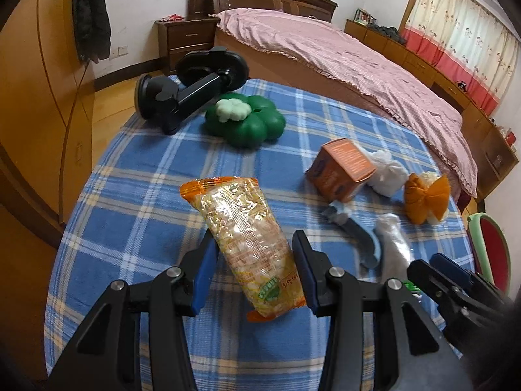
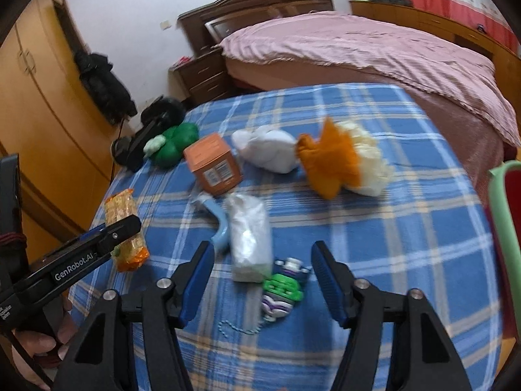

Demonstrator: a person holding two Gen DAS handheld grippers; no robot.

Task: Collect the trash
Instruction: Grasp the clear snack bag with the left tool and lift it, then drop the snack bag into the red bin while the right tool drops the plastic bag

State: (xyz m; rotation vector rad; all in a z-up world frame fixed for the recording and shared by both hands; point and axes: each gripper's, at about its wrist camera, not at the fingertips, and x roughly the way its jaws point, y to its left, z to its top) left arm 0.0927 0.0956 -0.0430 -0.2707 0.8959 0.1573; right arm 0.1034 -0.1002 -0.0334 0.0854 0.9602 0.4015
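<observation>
The orange snack packet (image 1: 247,251) is lying near the left edge of the table (image 1: 136,176), which is wearing a blue plaid cloth. The left gripper (image 1: 252,275) is straddling the packet, its blue pads (image 1: 203,280) standing at either side; whether they are pressing it cannot be told. Toward the near edge, the right gripper (image 2: 263,288) is hanging with its jaws apart over a white plastic wrapper (image 2: 249,238) and a green-and-purple keychain figure (image 2: 283,293), touching neither. An orange carton (image 2: 215,166), crumpled white tissue (image 2: 267,150) and an orange-and-cream cloth (image 2: 342,163) are sitting mid-table.
</observation>
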